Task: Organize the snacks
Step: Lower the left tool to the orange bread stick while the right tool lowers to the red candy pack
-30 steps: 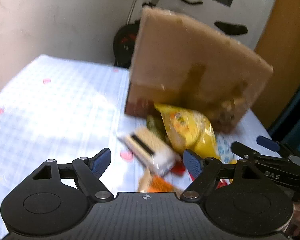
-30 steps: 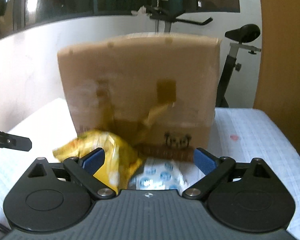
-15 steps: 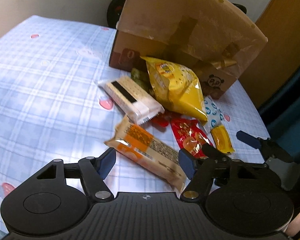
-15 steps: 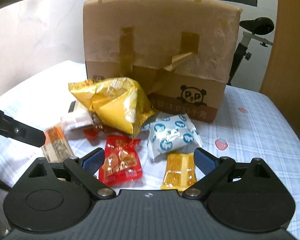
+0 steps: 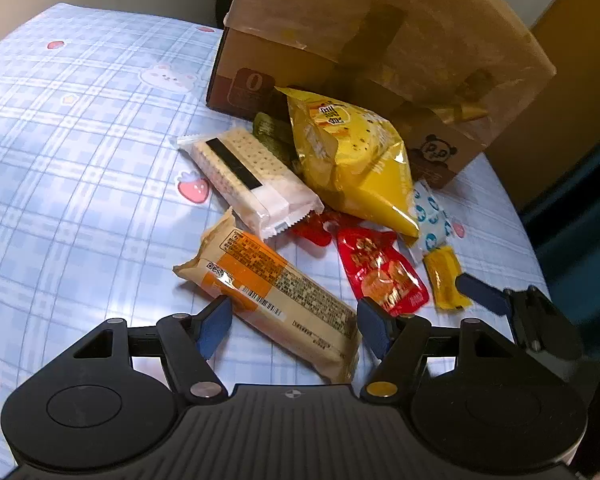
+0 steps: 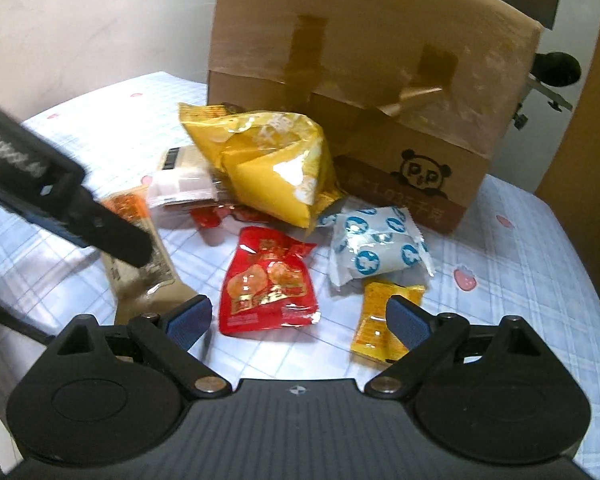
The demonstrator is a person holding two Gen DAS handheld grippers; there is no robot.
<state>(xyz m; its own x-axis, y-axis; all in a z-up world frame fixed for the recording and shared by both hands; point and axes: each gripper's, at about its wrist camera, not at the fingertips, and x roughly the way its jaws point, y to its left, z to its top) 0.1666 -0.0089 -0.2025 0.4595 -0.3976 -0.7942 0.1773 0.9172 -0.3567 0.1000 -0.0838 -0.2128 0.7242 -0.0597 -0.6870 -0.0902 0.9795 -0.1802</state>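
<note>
Snacks lie heaped in front of a taped cardboard box point(image 5: 380, 40) point(image 6: 360, 60). An orange-and-beige biscuit packet point(image 5: 276, 284) lies flat between the jaws of my left gripper point(image 5: 293, 328); its pads flank the packet without pressing it. My right gripper point(image 6: 299, 320) is open just short of a red packet point(image 6: 268, 280), its right finger over a small yellow packet point(image 6: 376, 328). Behind these are a yellow chip bag point(image 5: 352, 164) point(image 6: 268, 160), a clear cracker packet point(image 5: 252, 176) and a white-and-blue packet point(image 6: 376, 244). A green packet point(image 5: 272, 136) is half hidden under the chip bag.
A blue checked tablecloth point(image 5: 80, 160) with strawberry prints covers the table, whose edge curves away at the right point(image 5: 532, 240). An exercise bike point(image 6: 552, 76) stands behind the box beside an orange-brown panel point(image 5: 560, 60). The left gripper's arm point(image 6: 60, 204) crosses the right wrist view.
Both grippers have sunk and tipped down toward the snack pile, which now fills the views. The left jaws have narrowed and now straddle the biscuit packet.
</note>
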